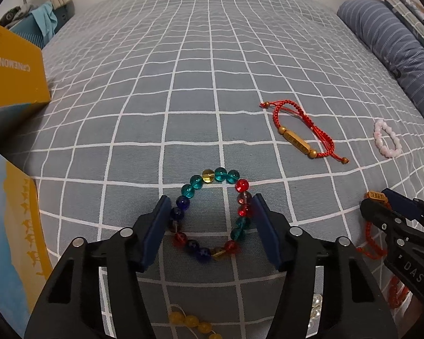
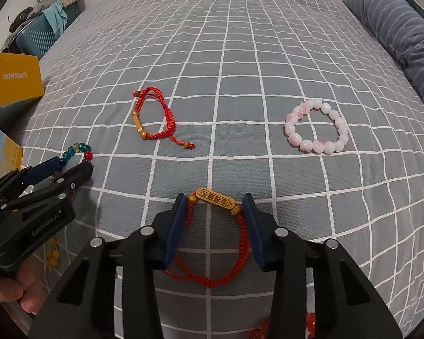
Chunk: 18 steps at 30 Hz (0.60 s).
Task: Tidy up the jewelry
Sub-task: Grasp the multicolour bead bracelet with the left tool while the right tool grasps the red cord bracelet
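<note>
Both my grippers straddle bracelets on the grey checked bed [image 1: 212, 56].

My left gripper [image 1: 209, 223] gapes around the multicoloured glass-bead bracelet [image 1: 212, 212]; my right gripper [image 2: 214, 223] spreads around the red braided cord bracelet with gold bar [image 2: 214, 231], pads beside its gold beads.

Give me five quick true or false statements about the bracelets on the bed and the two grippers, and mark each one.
1. The left gripper straddles the multicolored glass bead bracelet. True.
2. The right gripper is closed on the pink bead bracelet. False: its jaws are open around a red cord bracelet with an engraved gold bar; the pink one lies apart, farther away.
3. A second red cord bracelet lies untouched on the bedsheet. True.
4. The yellow box sits right of the bracelets. False: it is at the left.
5. The bedsheet is plain white. False: grey with a white grid.
</note>
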Each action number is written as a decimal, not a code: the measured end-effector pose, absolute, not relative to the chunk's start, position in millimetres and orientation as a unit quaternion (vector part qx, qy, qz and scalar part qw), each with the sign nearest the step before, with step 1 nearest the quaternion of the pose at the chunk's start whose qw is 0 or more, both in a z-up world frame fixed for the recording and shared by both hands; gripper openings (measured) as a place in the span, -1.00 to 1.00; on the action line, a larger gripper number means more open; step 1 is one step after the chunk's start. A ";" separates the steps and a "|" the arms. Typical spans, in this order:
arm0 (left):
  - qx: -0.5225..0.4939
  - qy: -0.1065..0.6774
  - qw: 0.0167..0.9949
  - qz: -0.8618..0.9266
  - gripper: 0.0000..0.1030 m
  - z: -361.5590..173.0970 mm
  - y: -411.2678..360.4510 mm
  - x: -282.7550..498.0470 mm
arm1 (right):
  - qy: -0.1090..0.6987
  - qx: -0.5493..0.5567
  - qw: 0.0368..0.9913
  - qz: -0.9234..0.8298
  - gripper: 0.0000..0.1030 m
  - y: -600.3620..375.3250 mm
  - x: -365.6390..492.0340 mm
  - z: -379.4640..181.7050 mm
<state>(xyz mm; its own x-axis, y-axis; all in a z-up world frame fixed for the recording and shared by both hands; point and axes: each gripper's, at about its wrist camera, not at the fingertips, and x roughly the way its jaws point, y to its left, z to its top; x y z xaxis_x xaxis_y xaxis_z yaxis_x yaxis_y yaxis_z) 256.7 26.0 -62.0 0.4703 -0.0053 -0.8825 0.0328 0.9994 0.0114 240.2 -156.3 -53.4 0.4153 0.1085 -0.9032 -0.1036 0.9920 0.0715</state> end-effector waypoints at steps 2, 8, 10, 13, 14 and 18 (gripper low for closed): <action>0.014 0.514 0.857 -0.012 0.06 -61.0 25.4 256.0 | 0.537 0.005 0.841 0.063 -0.25 -157.2 239.7 -53.4; 0.013 0.513 0.858 -0.013 -0.04 -59.4 26.2 255.1 | 0.535 0.006 0.842 0.063 -0.26 -158.0 239.3 -51.5; 0.012 0.513 0.858 -0.014 -0.09 -59.1 26.8 254.9 | 0.535 0.007 0.843 0.065 -0.26 -157.1 238.9 -50.3; 0.009 0.511 0.860 -0.016 -0.17 -57.3 27.1 253.0 | 0.532 0.007 0.844 0.066 -0.26 -156.9 237.7 -48.2; 0.010 0.510 0.860 -0.016 -0.19 -57.0 26.6 252.7 | 0.531 0.007 0.845 0.066 -0.26 -156.7 237.3 -47.3; 0.010 0.509 0.860 -0.019 -0.46 -56.0 26.3 251.1 | 0.529 0.010 0.846 0.067 -0.26 -156.8 236.0 -44.2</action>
